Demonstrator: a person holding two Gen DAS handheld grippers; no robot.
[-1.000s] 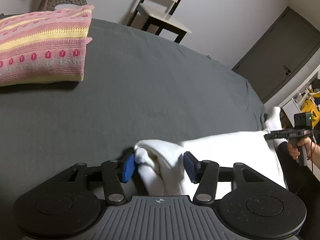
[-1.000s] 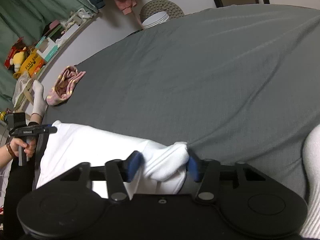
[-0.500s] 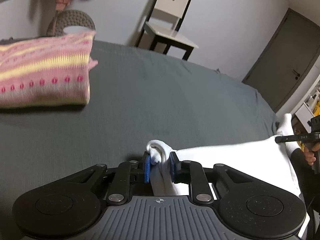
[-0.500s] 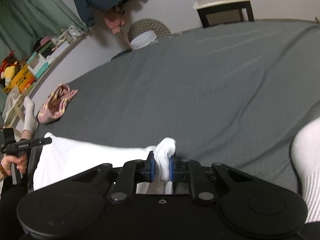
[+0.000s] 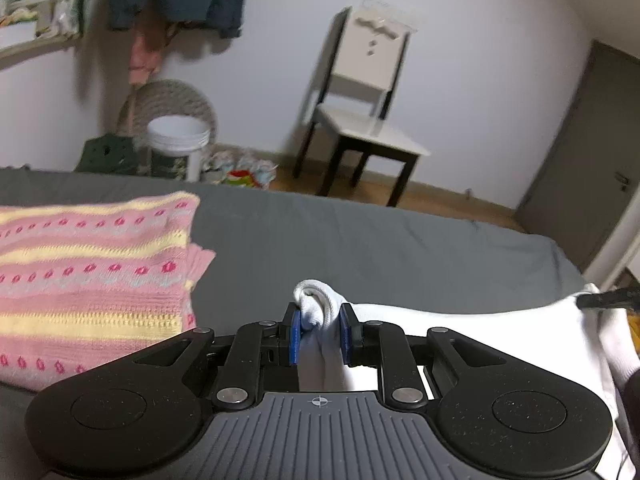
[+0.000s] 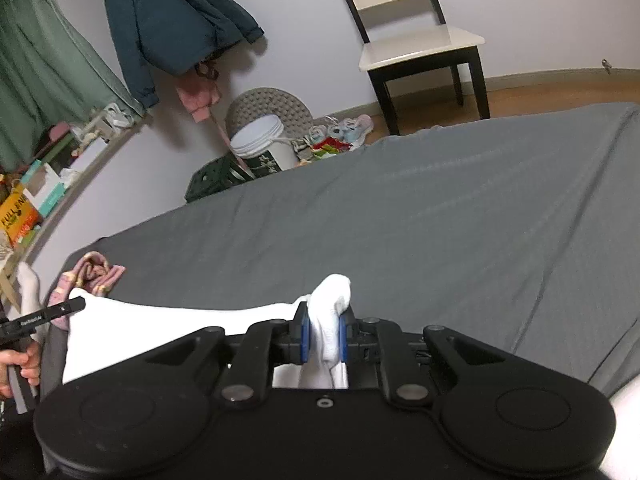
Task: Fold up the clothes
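Grey bedsheet [image 5: 360, 240] across the foreground, pale wall behind with a white-seated chair [image 5: 368, 128], white bucket [image 5: 178, 140] and hanging dark jacket [image 6: 168, 20].

Left wrist view only: folded pink and yellow striped knit [image 5: 88, 280] lying flat on the sheet, just left of the gripper; grey door [image 5: 592, 184] at far right.

Right wrist view only: green curtain [image 6: 44, 60], cluttered shelf [image 6: 44, 176], small crumpled pink cloth [image 6: 96, 274] near the bed's edge, and a hand [image 6: 18, 368] gripping the other tool's handle.

Left gripper [image 5: 319, 334]: blue pads nearly together, pinching a bunched corner of the white garment [image 5: 460, 332].

Right gripper [image 6: 324, 338]: likewise nearly closed, clamping another bunched corner of the same garment.

White garment stretched between the two grippers, over the near edge of the bed; whether touching the sheet or lifted off it, cannot tell.
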